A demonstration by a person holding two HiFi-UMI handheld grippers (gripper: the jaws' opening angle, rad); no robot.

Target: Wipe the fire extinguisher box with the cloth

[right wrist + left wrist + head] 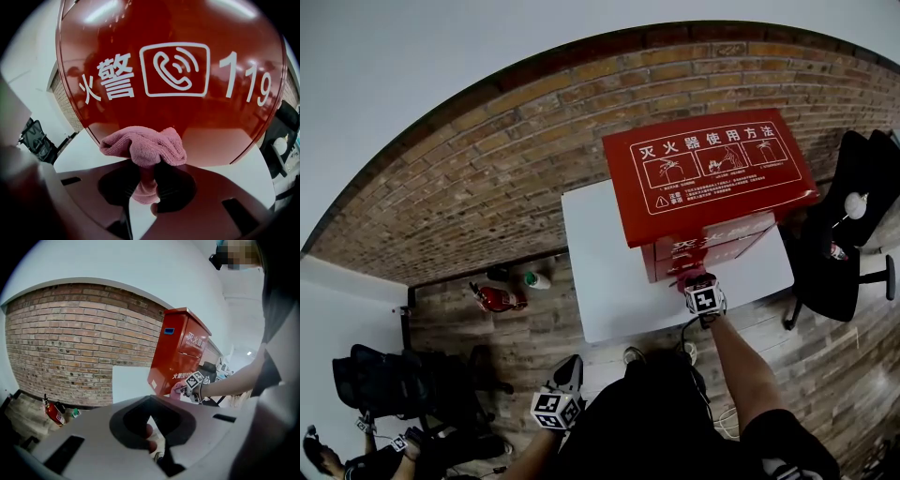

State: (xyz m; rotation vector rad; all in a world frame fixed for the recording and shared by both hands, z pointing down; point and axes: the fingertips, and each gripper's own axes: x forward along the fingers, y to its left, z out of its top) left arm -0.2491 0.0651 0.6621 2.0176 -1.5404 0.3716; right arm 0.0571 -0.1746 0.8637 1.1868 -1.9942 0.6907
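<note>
Your right gripper point(149, 165) clamps the pink cloth point(143, 146) against the red fire extinguisher box point(187, 112) front; your left gripper point(150, 418) hangs low, jaws together, empty.

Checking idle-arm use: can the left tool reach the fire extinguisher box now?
Probably not yet: the left tool hangs low beside the person, short of the white table, and the fire extinguisher box stands on it.
</note>
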